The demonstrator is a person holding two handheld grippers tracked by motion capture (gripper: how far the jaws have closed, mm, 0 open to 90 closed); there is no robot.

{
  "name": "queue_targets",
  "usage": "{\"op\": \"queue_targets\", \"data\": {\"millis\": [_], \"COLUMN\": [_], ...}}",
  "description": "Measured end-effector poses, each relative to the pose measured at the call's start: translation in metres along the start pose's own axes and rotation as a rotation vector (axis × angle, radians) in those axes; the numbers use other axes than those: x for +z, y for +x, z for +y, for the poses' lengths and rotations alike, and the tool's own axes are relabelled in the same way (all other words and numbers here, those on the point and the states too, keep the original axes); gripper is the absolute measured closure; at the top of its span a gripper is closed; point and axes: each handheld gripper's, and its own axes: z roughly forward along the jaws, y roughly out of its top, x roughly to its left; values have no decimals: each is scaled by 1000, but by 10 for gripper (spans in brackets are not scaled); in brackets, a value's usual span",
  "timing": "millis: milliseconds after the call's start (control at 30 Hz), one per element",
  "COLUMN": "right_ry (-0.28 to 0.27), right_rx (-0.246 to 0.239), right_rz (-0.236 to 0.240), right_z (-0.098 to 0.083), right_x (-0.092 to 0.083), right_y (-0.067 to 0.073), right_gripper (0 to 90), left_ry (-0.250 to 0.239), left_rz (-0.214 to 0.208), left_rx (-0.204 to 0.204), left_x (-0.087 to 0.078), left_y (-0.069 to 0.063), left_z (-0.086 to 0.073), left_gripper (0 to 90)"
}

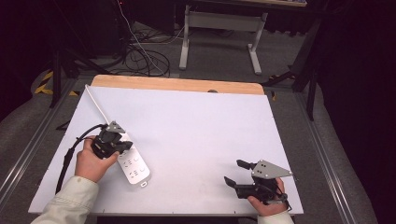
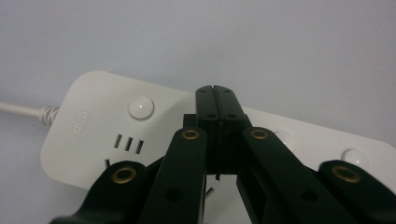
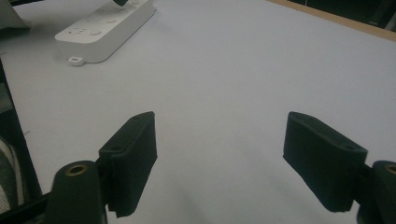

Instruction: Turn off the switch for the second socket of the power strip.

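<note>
So a white power strip (image 1: 134, 167) is lying flat on the left side of the white tabletop (image 1: 201, 135), with its cord (image 1: 97, 105) trailing off toward the far left corner. The left gripper (image 1: 122, 145) is parked right over the cord end of the strip, and in the left gripper view its jaws are seen pressed fully together with nothing pinched between them, tips sitting over the strip's top face just past the first round switch button (image 2: 140, 107). Whether the tips are actually touching the plastic can't be told from here. The right gripper (image 1: 236, 172) is held well apart, near the front right of the tabletop, jaws spread wide and empty, pointed back toward the strip. Looks like the step in hand is poking at one of the switch buttons with the closed tips, or at least lining up for it. The next move probably calls for the tips to be centred over a button and pressed straight down, maybe with the strip steadied so it isn't shoved sideways.
</note>
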Motion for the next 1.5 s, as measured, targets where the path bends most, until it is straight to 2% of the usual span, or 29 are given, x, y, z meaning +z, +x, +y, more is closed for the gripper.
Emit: {"op": "queue_targets", "data": {"millis": [33, 67, 200, 333, 467, 1500], "right_ry": [0, -1, -2, -1, -1, -2], "right_rx": [0, -1, 0, 0, -1, -3], "right_rz": [0, -1, 1, 0, -1, 0], "right_z": [0, 0, 0, 0, 0, 0], "right_x": [0, 0, 0, 0, 0, -1], "right_y": [0, 0, 0, 0, 0, 0], "right_gripper": [261, 261, 262, 262, 261, 261], "left_ry": [-1, -7, -10, 24, 31, 23], "left_rz": [1, -33, -41, -32, -24, 21], "left_rx": [-3, -11, -28, -22, -17, 13], "left_x": [0, -1, -2, 2, 4, 8], "left_y": [1, 3, 5, 4, 4, -2], "left_z": [0, 0, 0, 0, 0, -1], "left_gripper": [900, 900, 900, 900, 900, 900]}}
